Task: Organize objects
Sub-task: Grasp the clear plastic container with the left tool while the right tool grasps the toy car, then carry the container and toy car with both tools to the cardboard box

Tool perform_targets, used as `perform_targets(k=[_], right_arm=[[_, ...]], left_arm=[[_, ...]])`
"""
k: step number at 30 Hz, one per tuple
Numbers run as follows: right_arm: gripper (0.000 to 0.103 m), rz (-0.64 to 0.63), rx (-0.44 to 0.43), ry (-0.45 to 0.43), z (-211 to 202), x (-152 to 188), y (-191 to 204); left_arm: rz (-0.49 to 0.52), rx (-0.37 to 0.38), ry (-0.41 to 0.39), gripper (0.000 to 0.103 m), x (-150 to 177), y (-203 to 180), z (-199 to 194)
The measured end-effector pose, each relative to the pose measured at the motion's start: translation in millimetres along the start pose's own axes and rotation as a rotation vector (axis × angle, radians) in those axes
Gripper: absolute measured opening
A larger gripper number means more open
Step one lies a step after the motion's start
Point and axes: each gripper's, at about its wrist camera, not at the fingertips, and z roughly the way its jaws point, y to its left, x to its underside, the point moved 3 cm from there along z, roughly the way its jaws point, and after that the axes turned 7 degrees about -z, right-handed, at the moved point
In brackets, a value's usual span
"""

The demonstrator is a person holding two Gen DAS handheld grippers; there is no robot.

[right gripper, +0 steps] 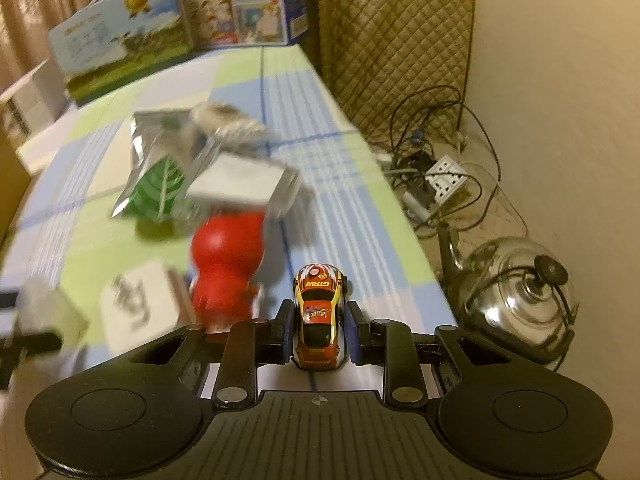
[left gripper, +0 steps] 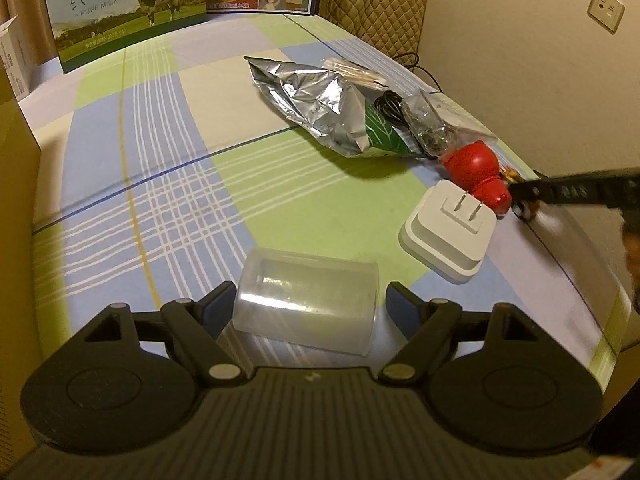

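Note:
A translucent plastic cup [left gripper: 308, 300] lies on its side on the checked tablecloth [left gripper: 160, 184]. My left gripper [left gripper: 310, 306] is open around it, and the right finger [left gripper: 404, 308] stands clear of the cup. In the right wrist view a small orange and yellow toy car [right gripper: 320, 312] sits near the table's right edge, and my right gripper [right gripper: 320, 332] is shut on its sides. The right gripper's black finger [left gripper: 560, 192] also reaches in from the right in the left wrist view.
A white plug adapter [left gripper: 448, 232], a red gourd-shaped toy [left gripper: 478, 172] and a crumpled silver foil bag [left gripper: 320, 108] lie mid-table. Milk boxes [left gripper: 120, 12] line the back. Beyond the right edge are a quilted chair [right gripper: 392, 40], cables, a power strip [right gripper: 444, 176] and a glass kettle [right gripper: 516, 292].

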Motion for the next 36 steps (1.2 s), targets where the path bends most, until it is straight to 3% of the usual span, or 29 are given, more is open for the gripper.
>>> perform_targets(k=[14,21,27,29,36], right_arm=[[0.025,-0.036,-0.053,-0.004,-17,25,12],[0.029,-0.107,-0.01,-0.004,-13,22,24],[0.025,-0.114,0.009,-0.001,-12,21,24],[0.025,-0.114,0.011,-0.001,-12,21,24],[0.025,-0.102,0.019,-0.02,-19,17,26]], left_arm=[[0.049,-0.021,-0.007,0.078,-2,0,5],[0.028,-0.008,-0.007,0.078,-5,7,6],[0.028,0.002,0.001,0.075,-4,8,8],[0.032,0.004,0.009,0.07,-4,7,10],[0.038,-0.01,0.013,0.069,-3,4,5]])
